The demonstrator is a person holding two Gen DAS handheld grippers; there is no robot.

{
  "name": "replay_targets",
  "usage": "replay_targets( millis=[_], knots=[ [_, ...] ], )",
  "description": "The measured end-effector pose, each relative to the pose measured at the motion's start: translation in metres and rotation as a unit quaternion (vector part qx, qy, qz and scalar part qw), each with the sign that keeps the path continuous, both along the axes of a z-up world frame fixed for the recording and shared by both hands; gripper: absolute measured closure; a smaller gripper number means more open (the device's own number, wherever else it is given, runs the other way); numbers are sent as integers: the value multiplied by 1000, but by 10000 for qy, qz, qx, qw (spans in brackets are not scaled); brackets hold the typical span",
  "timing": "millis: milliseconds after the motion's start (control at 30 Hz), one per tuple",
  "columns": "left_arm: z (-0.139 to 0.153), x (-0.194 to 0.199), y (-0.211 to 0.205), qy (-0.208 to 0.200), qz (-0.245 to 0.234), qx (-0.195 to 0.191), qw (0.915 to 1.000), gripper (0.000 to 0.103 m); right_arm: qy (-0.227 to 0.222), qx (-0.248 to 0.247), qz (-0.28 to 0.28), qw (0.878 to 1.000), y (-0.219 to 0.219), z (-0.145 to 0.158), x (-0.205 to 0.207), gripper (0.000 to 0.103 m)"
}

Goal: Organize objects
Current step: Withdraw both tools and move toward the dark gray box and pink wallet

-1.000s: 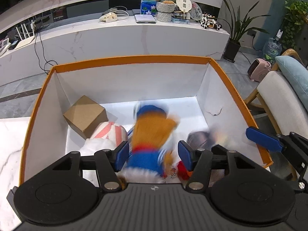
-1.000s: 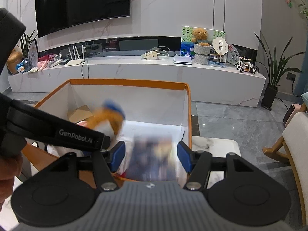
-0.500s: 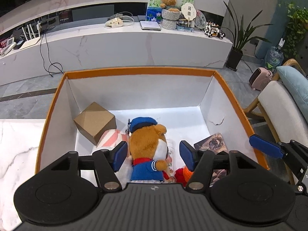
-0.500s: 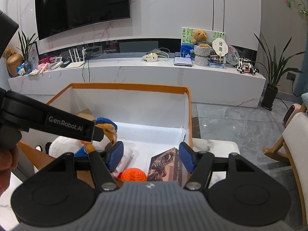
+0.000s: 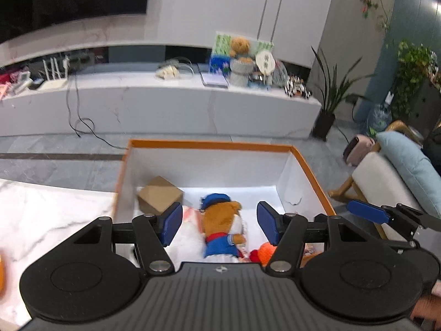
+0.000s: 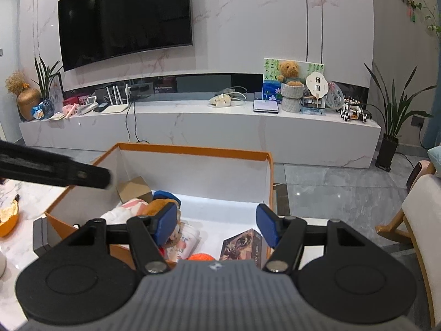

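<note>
An orange-rimmed white box stands on the marble table. Inside lie a plush bear in a blue cap and coat, a pink striped plush, a brown cardboard box, an orange knitted ball and a dark picture box. My left gripper is open and empty above the box's near side. My right gripper is open and empty, also over the near side.
A white marble table extends to the left of the box. An orange bowl sits on it at the left. A cushioned wooden chair stands to the right. A long white TV cabinet lies beyond the floor.
The plush bear and the picture box dropped from the grippers into the box and came to rest. Both grippers have lifted and drawn back from the box.
</note>
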State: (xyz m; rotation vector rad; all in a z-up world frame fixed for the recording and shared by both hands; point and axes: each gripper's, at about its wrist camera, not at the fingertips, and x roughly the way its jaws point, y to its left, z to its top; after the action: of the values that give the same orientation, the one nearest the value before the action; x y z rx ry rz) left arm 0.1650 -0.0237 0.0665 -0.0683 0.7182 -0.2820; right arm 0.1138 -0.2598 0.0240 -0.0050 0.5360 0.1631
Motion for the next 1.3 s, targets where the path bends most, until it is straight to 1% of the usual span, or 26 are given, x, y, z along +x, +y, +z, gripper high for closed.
replay_targets(
  millis=[200,367,600,667,733,900,1000,1133,1300],
  knots=[
    [4,-27,39,-179,330,-103,9992,30,-21,-46,95,9999,1,8,-16,37],
    [-6,-42,63,-277,671,30,9974,25,-7,-106,184,9998,4,16,-34,37],
    [-42,-43,92,-11,1282,65,9917,25,26,-202,277,9994,5,23,-59,37],
    [-55,-44,96,-5,1470,210,9889,25,33,-169,316,9994,6,22,-65,37],
    [-69,-40,98,99,1597,362,9864,25,76,-147,355,9992,7,21,-73,36],
    [-88,-36,100,246,1816,455,9820,24,277,-221,466,9983,11,11,-87,36],
    [-92,-37,95,202,1839,386,9820,22,345,-337,466,9977,12,6,-86,36],
    [-93,-37,88,178,1829,447,9820,22,440,-338,406,9976,9,1,-83,36],
    [-93,-36,82,162,1789,477,9826,22,513,-438,492,9965,13,-3,-85,36]
  ],
)
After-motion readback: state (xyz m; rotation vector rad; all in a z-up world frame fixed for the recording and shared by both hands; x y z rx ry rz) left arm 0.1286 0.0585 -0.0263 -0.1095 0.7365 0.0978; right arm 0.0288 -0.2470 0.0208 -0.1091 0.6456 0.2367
